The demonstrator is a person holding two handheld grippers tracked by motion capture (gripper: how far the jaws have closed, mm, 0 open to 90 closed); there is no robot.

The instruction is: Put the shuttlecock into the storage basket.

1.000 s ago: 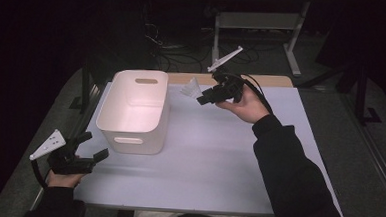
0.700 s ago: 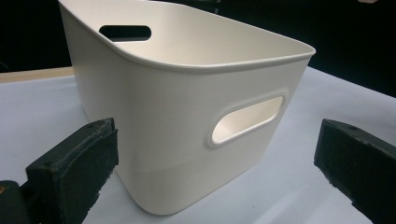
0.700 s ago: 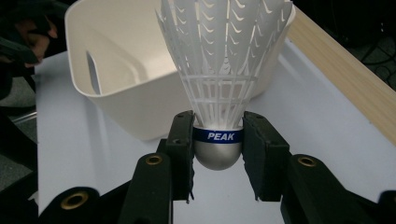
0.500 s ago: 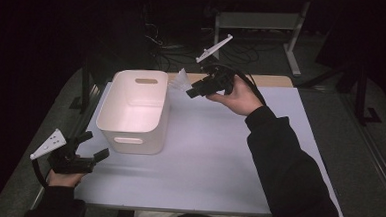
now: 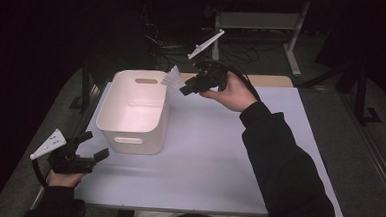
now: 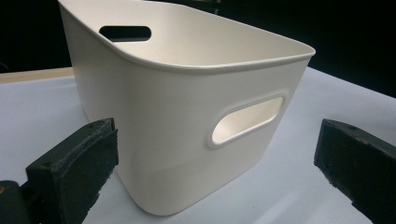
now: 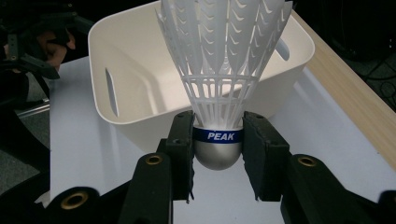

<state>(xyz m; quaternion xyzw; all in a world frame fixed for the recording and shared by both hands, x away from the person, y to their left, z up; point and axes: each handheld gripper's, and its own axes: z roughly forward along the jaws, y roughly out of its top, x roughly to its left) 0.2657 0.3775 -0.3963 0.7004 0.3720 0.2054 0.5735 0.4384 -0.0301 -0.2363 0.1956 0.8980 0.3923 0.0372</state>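
Item: shuttlecock (image 7: 219, 70), white plastic skirt, silver rounded cap with a blue band reading "PEAK". It is sitting between the pads of the right tool (image 7: 217, 154), cap toward the tool body, skirt fanning away toward the bin. In the high view the shuttlecock (image 5: 172, 78) is hanging in the air just at the far right corner of the bin's rim, not yet over the hollow.

Handling, as judged: very light, so it is needing little squeeze. The cap is firm and smooth, possibly slippery, and is the proper place to take hold; the ribbed skirt is thin and springy and would be bending or cracking under the pads.

Right tool (image 5: 192, 84): jaws partly closed, pads pressing on either side of the cap at the blue band; a hand is carrying it above the far part of the surface.

Bin (image 5: 136, 110): white, open-topped, slot handles in its end walls, nothing visible inside, standing on the left half of the surface (image 5: 218, 155).

Left tool (image 5: 81, 155): jaws standing wide, holding nothing, resting near the front left corner, pointing at the bin's (image 6: 187, 116) near wall, apart from it.
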